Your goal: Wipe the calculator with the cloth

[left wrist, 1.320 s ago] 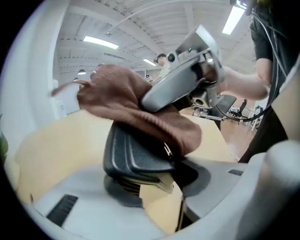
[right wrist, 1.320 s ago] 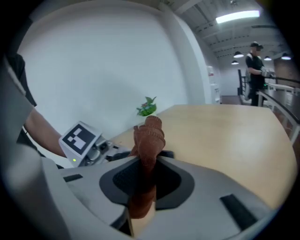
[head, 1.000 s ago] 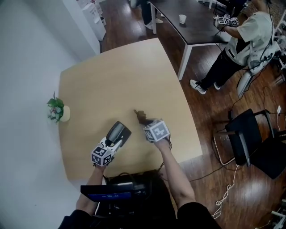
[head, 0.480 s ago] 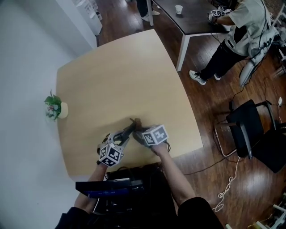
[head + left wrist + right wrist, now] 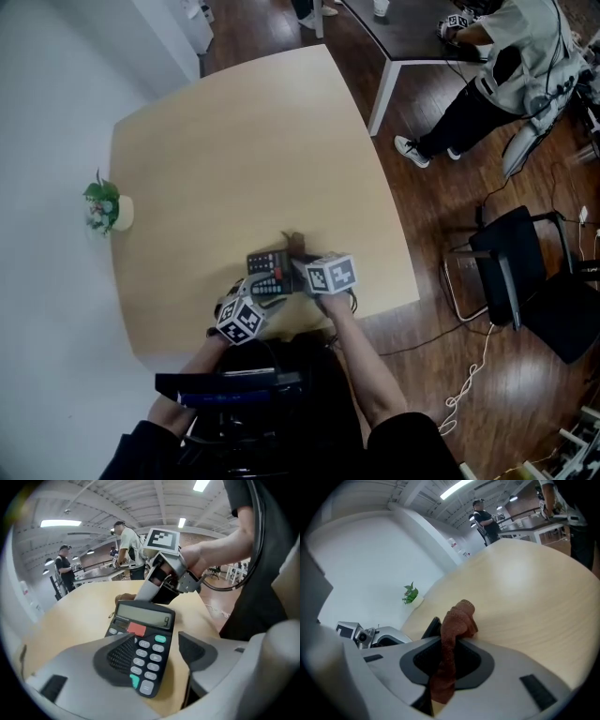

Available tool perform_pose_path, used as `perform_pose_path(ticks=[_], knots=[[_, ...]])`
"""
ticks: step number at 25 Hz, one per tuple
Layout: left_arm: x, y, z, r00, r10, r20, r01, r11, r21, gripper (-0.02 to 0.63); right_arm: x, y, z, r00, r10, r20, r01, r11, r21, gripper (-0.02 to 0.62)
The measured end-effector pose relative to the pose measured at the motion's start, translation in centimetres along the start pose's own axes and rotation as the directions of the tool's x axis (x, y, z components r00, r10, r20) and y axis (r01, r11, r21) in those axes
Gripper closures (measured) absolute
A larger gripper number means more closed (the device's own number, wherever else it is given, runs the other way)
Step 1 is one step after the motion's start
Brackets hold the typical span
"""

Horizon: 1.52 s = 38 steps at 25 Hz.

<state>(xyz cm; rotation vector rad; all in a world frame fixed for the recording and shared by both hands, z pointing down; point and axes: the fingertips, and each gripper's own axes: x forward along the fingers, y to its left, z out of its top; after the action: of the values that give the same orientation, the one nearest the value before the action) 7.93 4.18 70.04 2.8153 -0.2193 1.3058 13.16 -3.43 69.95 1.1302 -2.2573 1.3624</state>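
Jaws of rt gripper [image 5: 449,645] clamp cloth [image 5: 460,617], calculator [image 5: 149,641] alongside.

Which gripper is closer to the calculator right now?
Left. The left gripper, jaws just opening, straddles the calculator on the table. The right gripper, shut on the cloth, sits just beyond the calculator's display end.

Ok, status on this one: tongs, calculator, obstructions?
Left tongs open, just opened, calculator between them unpinched. Right tongs shut on cloth. It lies flat on table, face up. Nothing blocking it.
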Motion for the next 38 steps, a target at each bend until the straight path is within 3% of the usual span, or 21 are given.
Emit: perform_pose_path(ticks=[3, 6, 9, 13, 16, 18, 20, 22, 24, 26, 30, 31, 33, 36, 38], knots=[[-1.3, 2.6, 0.4, 0.992, 0.031, 0.124, -0.003, 0.977, -0.214, 0.304, 0.7, -0.3, 4.3, 0.993, -0.031, 0.110, 0.037, 0.998, -0.057, 0.528], [-3.8, 7.2, -0.3, 0.961, 0.137, 0.239, -0.023, 0.904, -0.428, 0.304, -2.2, -1.8, 6.4, 0.971, -0.121, 0.204, 0.127, 0.992, -0.017, 0.528], [-5.4, 11.4, -1.7, 0.942, 0.181, 0.282, 0.011, 0.824, -0.567, 0.304, -6.0, -2.7, 2.7, 0.971, -0.185, 0.155, 0.176, 0.982, 0.068, 0.528], [-3.9, 13.8, -1.7, 0.943, 0.065, 0.325, 0.160, 0.769, -0.619, 0.304, -7.5, -0.5, -5.2, 0.990, -0.141, 0.009, 0.138, 0.978, 0.154, 0.528], [-2.0, 13.8, -1.5, 0.939, -0.029, 0.342, 0.253, 0.730, -0.635, 0.304, -5.2, 1.9, -8.1, 0.996, -0.077, -0.038, 0.083, 0.976, 0.202, 0.528], [-1.3, 13.7, -1.3, 0.933, -0.066, 0.353, 0.293, 0.708, -0.642, 0.318, -3.0, 2.6, -8.0, 0.997, -0.073, -0.033, 0.078, 0.976, 0.205, 0.528], [-1.5, 13.5, -1.0, 0.920, -0.083, 0.383, 0.336, 0.670, -0.662, 0.316, -1.2, 2.4, -6.5, 0.996, -0.092, -0.010, 0.093, 0.976, 0.198, 0.528], [-2.1, 13.7, -1.5, 0.916, -0.048, 0.399, 0.338, 0.628, -0.701, 0.318, 0.0, 1.7, -4.5, 0.993, -0.115, 0.010, 0.111, 0.978, 0.175, 0.526], [-3.5, 14.7, -3.3, 0.907, 0.050, 0.418, 0.323, 0.555, -0.767, 0.318, 1.7, 1.2, -1.9, 0.995, -0.103, 0.015, 0.101, 0.987, 0.127, 0.526], [-5.7, 16.2, -5.3, 0.870, 0.180, 0.459, 0.348, 0.436, -0.830, 0.318, 4.5, 1.3, 1.4, 0.998, -0.054, 0.018, 0.053, 0.997, 0.060, 0.526], [-9.0, 19.3, -9.1, 0.732, 0.461, 0.502, 0.473, 0.187, -0.861, 0.319, 10.5, 2.3, 7.8, 1.000, 0.007, -0.025, -0.010, 0.992, -0.126, 0.526], [-9.3, 19.6, -9.5, 0.703, 0.500, 0.506, 0.509, 0.143, -0.849, 0.324, 11.2, 2.4, 8.7, 0.999, -0.002, -0.038, -0.004, 0.988, -0.157, 0.527], [-9.6, 19.9, -9.7, 0.681, 0.532, 0.503, 0.533, 0.112, -0.839, 0.325, 11.0, 2.2, 9.4, 0.997, -0.051, -0.060, 0.040, 0.983, -0.180, 0.526], [-9.6, 19.9, -10.0, 0.687, 0.543, 0.483, 0.525, 0.090, -0.847, 0.325, 9.2, 1.8, 7.6, 0.991, -0.108, -0.085, 0.094, 0.984, -0.151, 0.526], [-9.5, 20.4, -10.3, 0.677, 0.557, 0.481, 0.534, 0.077, -0.842, 0.332, 9.4, 2.1, 6.3, 0.992, -0.089, -0.087, 0.078, 0.989, -0.127, 0.526]])
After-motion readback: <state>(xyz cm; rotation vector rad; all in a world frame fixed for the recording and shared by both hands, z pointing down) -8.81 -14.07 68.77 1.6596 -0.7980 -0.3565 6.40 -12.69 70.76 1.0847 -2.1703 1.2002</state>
